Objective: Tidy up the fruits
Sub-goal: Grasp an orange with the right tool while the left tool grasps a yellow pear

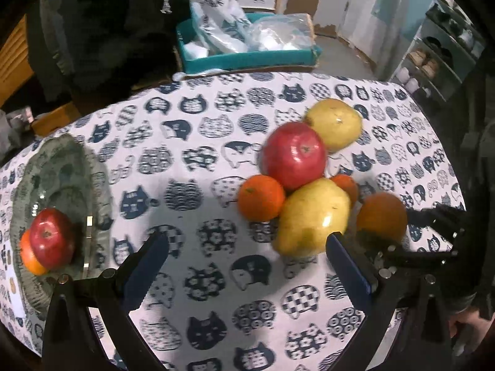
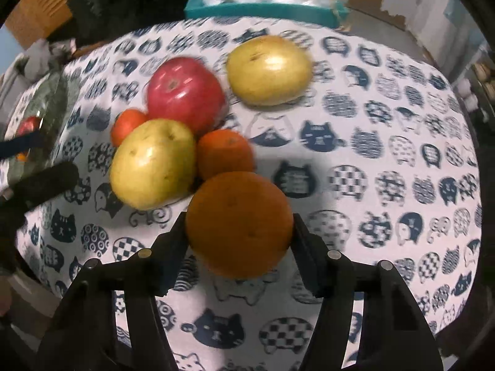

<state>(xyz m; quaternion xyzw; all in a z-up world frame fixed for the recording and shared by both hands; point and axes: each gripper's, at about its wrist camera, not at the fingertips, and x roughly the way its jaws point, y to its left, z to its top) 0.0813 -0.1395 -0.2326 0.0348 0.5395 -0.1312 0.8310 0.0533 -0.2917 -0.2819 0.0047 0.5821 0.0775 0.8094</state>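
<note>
My right gripper (image 2: pixel 239 225) is shut on a large orange (image 2: pixel 239 224), which also shows in the left wrist view (image 1: pixel 382 216). Beyond it lies a cluster: a yellow pear (image 2: pixel 153 162), a red apple (image 2: pixel 185 92), two small tangerines (image 2: pixel 224 153) (image 2: pixel 126 125) and a second yellow pear (image 2: pixel 267 69). My left gripper (image 1: pixel 247 244) is open and empty above the cloth, left of the near pear (image 1: pixel 312 216). A grey-green plate (image 1: pixel 71 160) at the left holds a red apple (image 1: pixel 51 238) and an orange (image 1: pixel 29 258).
The round table (image 1: pixel 216 278) has a cat-print cloth. A teal box (image 1: pixel 247 58) with plastic bags stands behind the table's far edge. A dark garment (image 1: pixel 102 24) hangs at the back left. Shelves (image 1: pixel 439 55) stand at the right.
</note>
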